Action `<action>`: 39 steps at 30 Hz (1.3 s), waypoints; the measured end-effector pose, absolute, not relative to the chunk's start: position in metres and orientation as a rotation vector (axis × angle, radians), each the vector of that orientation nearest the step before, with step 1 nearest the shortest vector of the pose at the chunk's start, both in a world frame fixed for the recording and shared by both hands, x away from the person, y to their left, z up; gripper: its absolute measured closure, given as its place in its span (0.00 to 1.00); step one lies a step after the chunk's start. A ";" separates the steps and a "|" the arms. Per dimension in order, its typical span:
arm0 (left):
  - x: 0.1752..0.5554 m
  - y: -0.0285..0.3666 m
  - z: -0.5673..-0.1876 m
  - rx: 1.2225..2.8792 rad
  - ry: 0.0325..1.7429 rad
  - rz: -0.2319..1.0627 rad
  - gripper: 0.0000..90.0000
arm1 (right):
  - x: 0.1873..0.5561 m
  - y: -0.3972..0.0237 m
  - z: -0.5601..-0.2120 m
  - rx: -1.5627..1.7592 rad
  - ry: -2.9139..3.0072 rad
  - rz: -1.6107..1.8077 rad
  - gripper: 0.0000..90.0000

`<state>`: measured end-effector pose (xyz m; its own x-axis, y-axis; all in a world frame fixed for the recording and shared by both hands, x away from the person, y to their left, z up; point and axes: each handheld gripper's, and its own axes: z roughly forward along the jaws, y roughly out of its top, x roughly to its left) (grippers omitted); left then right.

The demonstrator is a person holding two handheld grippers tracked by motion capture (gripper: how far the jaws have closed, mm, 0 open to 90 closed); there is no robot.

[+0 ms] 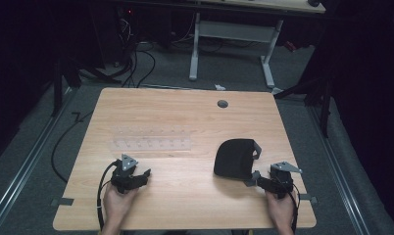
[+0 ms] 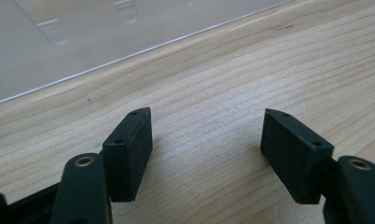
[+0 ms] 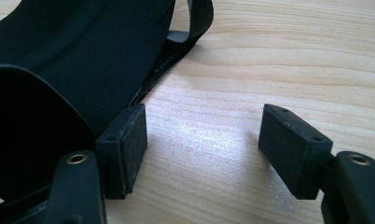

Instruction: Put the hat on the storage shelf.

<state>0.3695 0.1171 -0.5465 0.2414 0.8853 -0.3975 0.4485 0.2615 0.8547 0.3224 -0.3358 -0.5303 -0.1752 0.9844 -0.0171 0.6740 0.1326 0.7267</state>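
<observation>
In the high view the light falls from above onto the wooden table (image 1: 185, 117), which is evenly lit while the floor and the room around it sink into near black. The picture is soft and a little grainy. The black cap (image 1: 234, 157) shows almost no detail. In the gripper views the light is bright and the wood grain is sharp. A pale sheen of glare lies on the wood between the jaws, and each jaw casts a soft shadow. The clear plastic sheet (image 2: 83, 37) is slightly blurred at the top.
</observation>
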 end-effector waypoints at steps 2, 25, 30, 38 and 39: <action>0.369 0.117 -0.547 1.362 1.383 0.480 0.38 | 0.322 -0.336 -0.530 1.591 1.912 0.808 0.37; 0.369 0.116 -0.547 1.365 1.382 0.477 0.36 | 0.320 -0.344 -0.527 1.664 1.893 0.832 0.42; 0.369 0.116 -0.547 1.366 1.383 0.477 0.35 | 0.311 -0.351 -0.518 1.674 1.845 0.906 0.44; 0.369 0.116 -0.547 1.366 1.383 0.477 0.35 | 0.305 -0.356 -0.506 1.665 1.829 1.010 0.52; 0.369 0.116 -0.547 1.364 1.383 0.477 0.35 | 0.305 -0.356 -0.503 1.658 1.827 1.024 0.53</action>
<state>0.3692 0.1161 -0.5467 0.2423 0.8847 -0.3983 0.4512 0.2607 0.8535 0.3047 -0.3562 -0.5033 -0.1626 0.9766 0.1405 0.6292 -0.0070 0.7772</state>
